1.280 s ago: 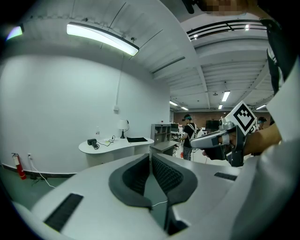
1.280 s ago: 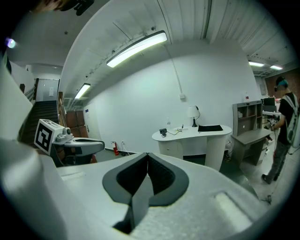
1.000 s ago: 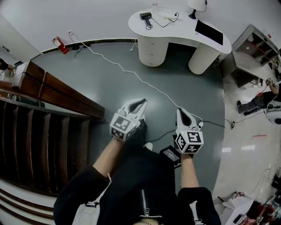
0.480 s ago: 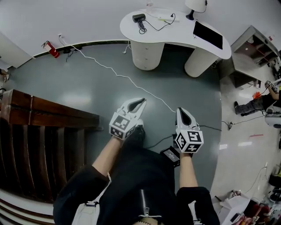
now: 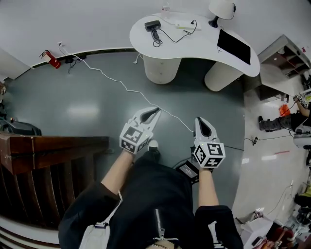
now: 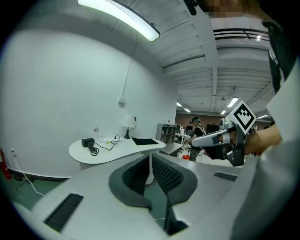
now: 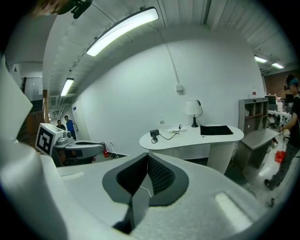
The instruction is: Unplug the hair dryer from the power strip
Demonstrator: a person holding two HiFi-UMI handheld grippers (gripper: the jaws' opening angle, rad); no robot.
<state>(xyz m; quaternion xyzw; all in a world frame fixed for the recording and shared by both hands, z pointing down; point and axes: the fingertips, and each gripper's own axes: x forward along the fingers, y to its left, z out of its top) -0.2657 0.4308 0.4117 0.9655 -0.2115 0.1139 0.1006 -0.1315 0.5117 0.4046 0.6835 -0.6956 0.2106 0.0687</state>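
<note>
A black hair dryer (image 5: 153, 25) lies on the white curved desk (image 5: 194, 46) at the far end of the room. Its cord runs toward a white power strip (image 5: 183, 23). Well short of the desk, my left gripper (image 5: 155, 112) and right gripper (image 5: 200, 122) hang side by side over the grey floor. Both are shut with nothing between the jaws. The left gripper view shows the hair dryer (image 6: 87, 142) on the desk (image 6: 117, 151) beyond my left gripper (image 6: 150, 158). From my right gripper (image 7: 147, 158) the hair dryer (image 7: 154, 133) is seen on the desk (image 7: 197, 137).
A white cable (image 5: 121, 82) crosses the floor from the wall to near my feet. A dark wooden railing (image 5: 53, 146) stands at the left, a red fire extinguisher (image 5: 50, 59) by the wall. The desk also carries a lamp (image 5: 221, 8) and a black pad (image 5: 234, 45). A shelf unit (image 5: 286, 53) stands right.
The desk has come nearer and the wooden railing has slid back to the left as I walk forward. Both grippers keep their place in front of me, still shut.
</note>
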